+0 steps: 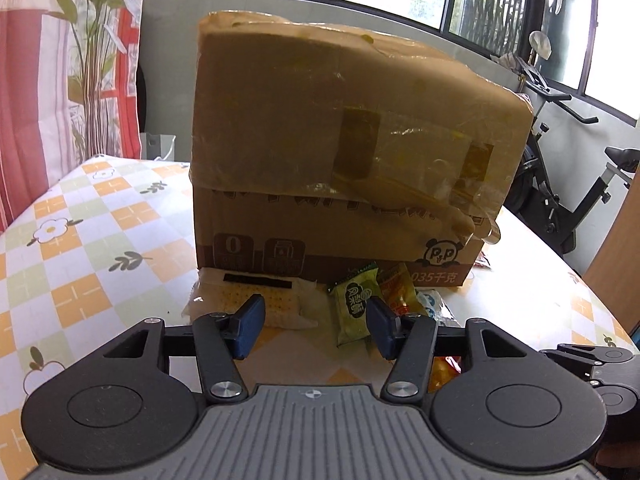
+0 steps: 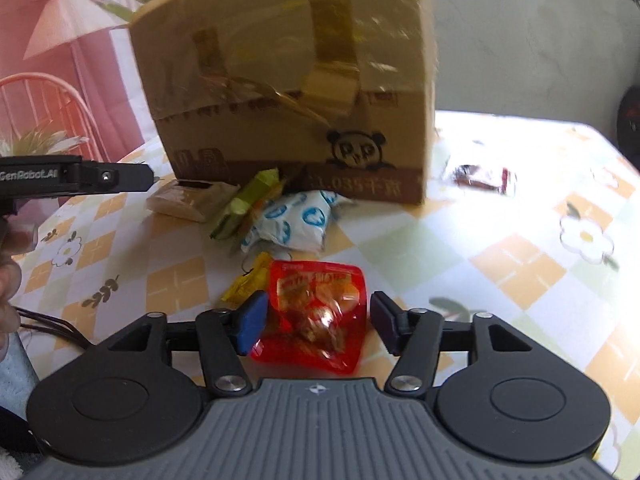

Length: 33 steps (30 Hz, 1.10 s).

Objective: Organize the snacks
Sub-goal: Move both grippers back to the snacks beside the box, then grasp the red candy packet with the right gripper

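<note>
Red snack pouch (image 2: pixel 316 316) lies flat on the worktop (image 2: pixel 500 248) between the right tongs (image 2: pixel 316 322), jaws apart, pads not pressing it; blue-white packet (image 2: pixel 296 220) and green packet (image 2: pixel 244 204) lie behind, against the cardboard box (image 2: pixel 288 80); left-wrist view alone shows left tongs (image 1: pixel 316 326) apart, empty, green packet (image 1: pixel 354 304) just ahead; right-wrist view alone shows a dark packet (image 2: pixel 480 176) beside the box.

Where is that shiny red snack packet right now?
In the right wrist view, the red packet lies on the table between the right tongs' open blades, nearer than the white-and-blue packet and cardboard box.
</note>
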### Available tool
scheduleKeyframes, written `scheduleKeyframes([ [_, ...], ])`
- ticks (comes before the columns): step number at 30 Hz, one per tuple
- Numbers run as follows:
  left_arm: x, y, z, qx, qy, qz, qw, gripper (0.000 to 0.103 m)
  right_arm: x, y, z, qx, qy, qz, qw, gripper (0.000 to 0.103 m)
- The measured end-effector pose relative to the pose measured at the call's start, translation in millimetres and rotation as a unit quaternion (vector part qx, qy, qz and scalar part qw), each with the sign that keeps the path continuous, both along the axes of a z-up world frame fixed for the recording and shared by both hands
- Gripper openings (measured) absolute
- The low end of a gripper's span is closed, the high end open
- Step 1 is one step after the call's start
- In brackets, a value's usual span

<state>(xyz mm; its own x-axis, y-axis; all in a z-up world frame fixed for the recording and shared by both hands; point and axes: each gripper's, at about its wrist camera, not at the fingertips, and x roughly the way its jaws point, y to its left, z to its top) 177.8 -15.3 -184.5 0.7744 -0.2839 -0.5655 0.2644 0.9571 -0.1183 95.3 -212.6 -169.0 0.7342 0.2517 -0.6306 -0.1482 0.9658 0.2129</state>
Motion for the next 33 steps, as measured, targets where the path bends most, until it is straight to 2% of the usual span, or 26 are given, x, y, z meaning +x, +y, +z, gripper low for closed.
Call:
scheduleKeyframes([
  [10,-0.2,-5.7,-10.0,-0.007,0.019,-0.014,0.9997,0.056,1.8,-1.0,-2.2,0.008,-0.007,0.002,1.000,0.061],
  [15,0.2,-1.4,-11.9,-0.015,0.020,-0.012,0.9996,0.054,-0.3,-1.3,-1.9,0.013,-0.005,-0.001,1.000,0.052],
  [17,0.9,0.2,-12.7,-0.018,0.021,-0.010,0.9996,0.054,-3.0,-2.2,-0.3,0.016,-0.010,-0.005,1.000,0.051],
  [22,3.0,1.1,-15.7,-0.017,0.031,-0.007,0.9994,0.053,-3.9,-1.2,12.7,-0.022,-0.038,-0.020,0.999,0.051],
  [26,3.3,0.6,-16.4,-0.015,0.033,-0.003,0.9993,0.053,7.6,4.1,11.3,-0.094,-0.021,-0.016,0.995,0.051],
  [33,4.6,-0.3,-17.5,-0.013,0.038,-0.002,0.9992,0.053,18.7,2.6,1.1,-0.126,0.007,-0.014,0.992,0.051],
])
